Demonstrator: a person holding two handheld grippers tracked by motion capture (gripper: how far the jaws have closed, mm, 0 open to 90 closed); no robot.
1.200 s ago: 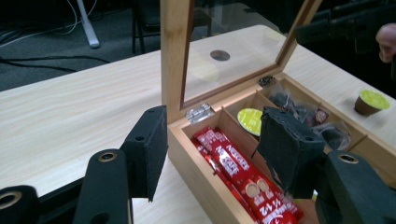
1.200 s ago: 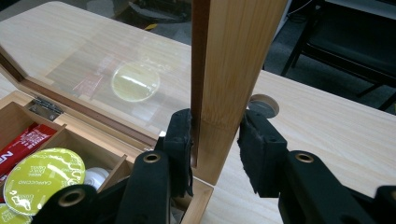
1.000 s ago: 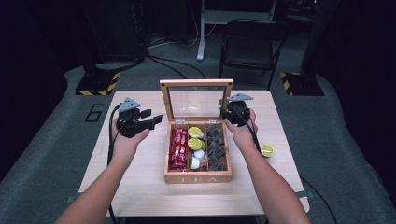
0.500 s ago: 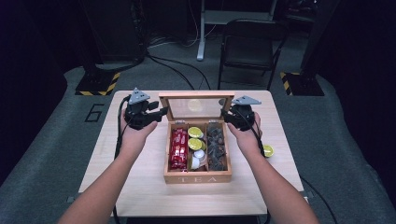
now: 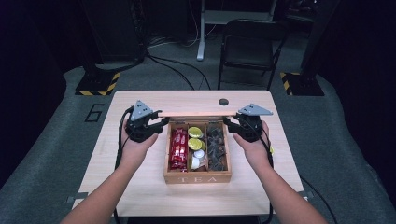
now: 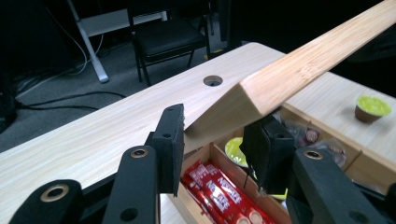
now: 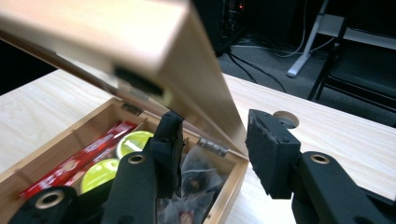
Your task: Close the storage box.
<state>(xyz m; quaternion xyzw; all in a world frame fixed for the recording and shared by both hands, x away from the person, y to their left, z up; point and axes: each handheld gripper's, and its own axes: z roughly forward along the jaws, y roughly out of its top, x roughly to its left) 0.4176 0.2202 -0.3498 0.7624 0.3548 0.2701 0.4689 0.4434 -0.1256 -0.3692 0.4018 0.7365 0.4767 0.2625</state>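
Wooden lid [image 5: 198, 113] at frame centre half-lowered: my left gripper [image 6: 215, 140] pinches its corner, my right gripper [image 7: 215, 140] gapes loose; next, ease it shut.

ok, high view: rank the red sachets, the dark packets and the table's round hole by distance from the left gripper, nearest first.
1. red sachets: left compartment of the tea box, right beside the left gripper.
2. dark packets: right compartment, across the box.
3. round hole: far side of the table, beyond the lid.
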